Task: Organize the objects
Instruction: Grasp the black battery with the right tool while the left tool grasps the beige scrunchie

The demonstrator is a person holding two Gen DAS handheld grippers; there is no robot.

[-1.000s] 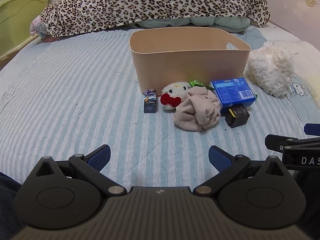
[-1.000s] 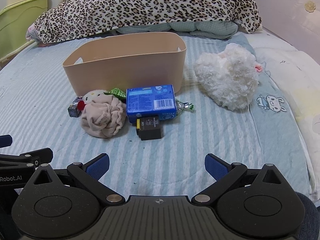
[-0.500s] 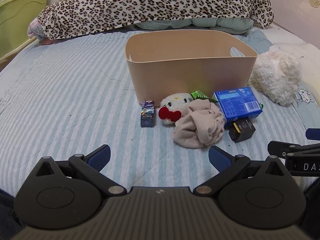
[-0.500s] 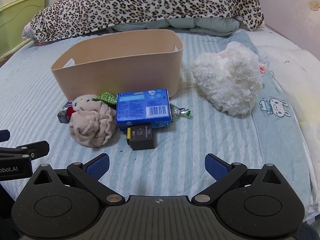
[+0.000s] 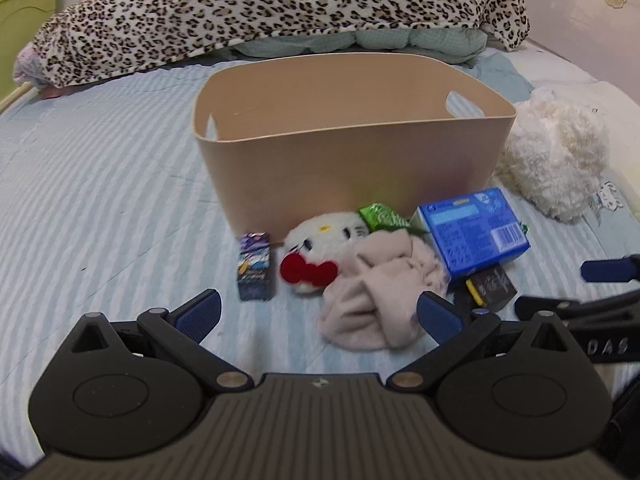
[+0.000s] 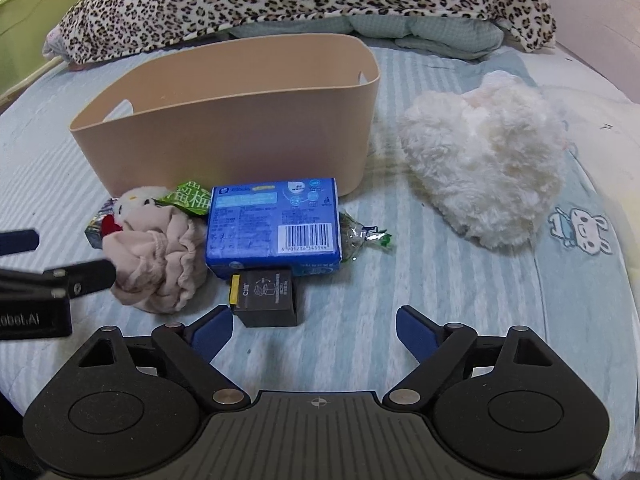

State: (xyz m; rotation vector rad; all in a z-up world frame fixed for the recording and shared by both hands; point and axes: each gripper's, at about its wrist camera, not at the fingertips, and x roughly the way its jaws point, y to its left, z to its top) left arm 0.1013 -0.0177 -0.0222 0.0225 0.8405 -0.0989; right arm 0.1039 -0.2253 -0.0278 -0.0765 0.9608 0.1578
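A tan tub (image 5: 352, 160) sits on a bed with a blue and white striped sheet (image 5: 100, 184). The inside that shows looks bare. Right in front of the tub lies a small heap of things.

From left to right there is a little purple box (image 5: 256, 266) standing up, a white kitty toy (image 5: 324, 246) with a red bow, and a bunched-up pink cloth (image 5: 380, 296) lying against the toy. A green snack bag (image 6: 192, 198) with Chinese writing pokes out behind the cloth. Next comes a blue box (image 6: 274, 226) with a barcode that reads 6 901236 345344. Its other words are too small to read. A small black box (image 6: 266, 298) with a yellow end touches the front of the blue box. It has "C" on it and some tiny writing. A crinkly clear wrapper (image 6: 360, 236) sticks out from the right of the blue box.

A fluffy white toy (image 6: 488, 164) lies well to the right of the tub. A leopard blanket (image 5: 260, 4) is piled behind.

The left gripper (image 5: 320, 312) is spread wide and holds nothing, just before the pink cloth. The right gripper (image 6: 314, 326) is spread wide too, with nothing in it, and its left finger (image 6: 212, 328) is just beside the black box. The side of one gripper reads "obot.AI" and the other "DAS".
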